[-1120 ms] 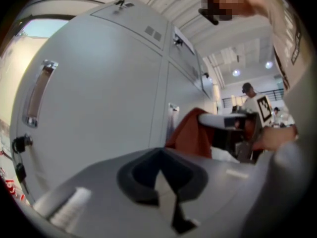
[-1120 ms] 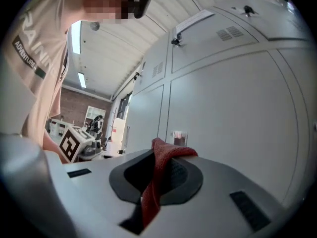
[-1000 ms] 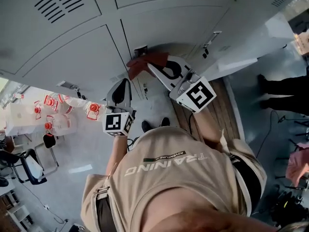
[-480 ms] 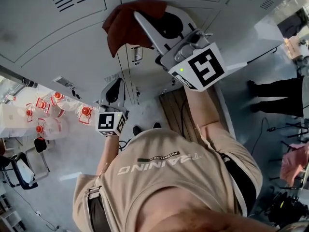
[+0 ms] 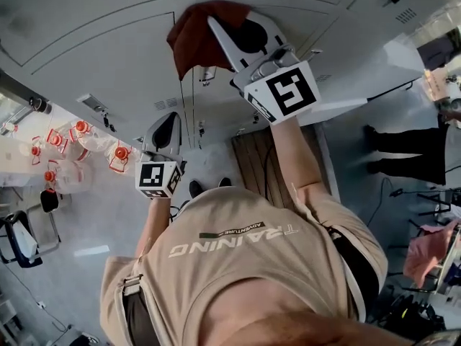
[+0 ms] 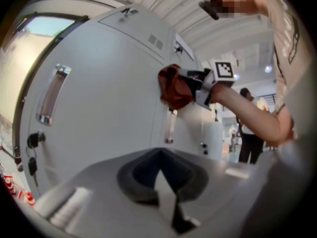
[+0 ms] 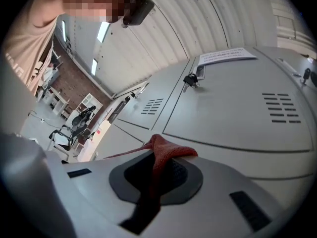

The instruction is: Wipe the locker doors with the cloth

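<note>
A dark red cloth [image 5: 193,38] is pressed against the grey locker doors [image 5: 108,56] near the seam between two doors. My right gripper [image 5: 213,21] is shut on it, with the arm raised high. In the right gripper view the cloth [image 7: 162,155] bunches between the jaws in front of the locker doors [image 7: 233,118]. My left gripper [image 5: 166,125] hangs lower, apart from the doors, with its jaws together and nothing in them. In the left gripper view the cloth [image 6: 174,86] and the right gripper show against a locker door [image 6: 109,108].
Water bottles with red caps [image 5: 72,150] stand on the floor at the left, beside a chair [image 5: 21,236]. A wooden board [image 5: 263,161] lies at the lockers' foot. A person's legs [image 5: 410,150] stand at the right. A door handle [image 6: 52,95] and keys [image 6: 32,152] are on the near door.
My right gripper has carried the cloth up the locker doors from the low handle area to a higher spot. The left gripper has drifted a little to the left.
</note>
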A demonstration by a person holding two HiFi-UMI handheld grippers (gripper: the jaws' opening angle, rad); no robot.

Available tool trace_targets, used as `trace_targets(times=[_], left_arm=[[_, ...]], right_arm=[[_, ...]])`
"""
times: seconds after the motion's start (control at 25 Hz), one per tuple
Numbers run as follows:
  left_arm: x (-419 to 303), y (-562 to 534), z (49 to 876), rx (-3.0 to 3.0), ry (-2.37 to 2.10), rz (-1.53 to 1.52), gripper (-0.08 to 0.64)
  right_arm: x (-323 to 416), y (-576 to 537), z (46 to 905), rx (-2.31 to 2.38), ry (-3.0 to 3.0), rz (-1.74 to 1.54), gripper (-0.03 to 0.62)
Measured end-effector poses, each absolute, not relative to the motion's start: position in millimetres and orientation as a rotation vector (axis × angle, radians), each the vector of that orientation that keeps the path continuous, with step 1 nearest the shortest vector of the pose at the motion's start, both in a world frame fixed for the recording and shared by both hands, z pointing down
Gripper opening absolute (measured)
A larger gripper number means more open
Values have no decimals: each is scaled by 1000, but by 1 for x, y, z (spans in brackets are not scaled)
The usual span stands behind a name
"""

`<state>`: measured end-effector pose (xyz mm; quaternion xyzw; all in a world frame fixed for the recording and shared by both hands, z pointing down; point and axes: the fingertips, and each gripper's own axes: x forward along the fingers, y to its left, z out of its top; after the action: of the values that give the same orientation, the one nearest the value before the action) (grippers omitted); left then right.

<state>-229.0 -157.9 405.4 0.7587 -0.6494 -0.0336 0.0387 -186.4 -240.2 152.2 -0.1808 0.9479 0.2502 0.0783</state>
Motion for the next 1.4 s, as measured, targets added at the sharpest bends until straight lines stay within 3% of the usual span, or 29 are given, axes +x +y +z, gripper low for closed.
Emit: trace_targets(times=[0.84, 1.16, 1.4], left_arm=[[-233, -160, 425, 2270, -1996, -41, 5], [-240, -153, 428, 2233, -2031, -40, 5], [-239, -150, 429, 2223, -2039, -36, 5]], right_arm=[[-176, -255, 365, -512, 3167, 323, 28], [-170, -254, 387, -469, 3098, 244, 28], [-172, -258, 449, -460, 3248, 150, 28]])
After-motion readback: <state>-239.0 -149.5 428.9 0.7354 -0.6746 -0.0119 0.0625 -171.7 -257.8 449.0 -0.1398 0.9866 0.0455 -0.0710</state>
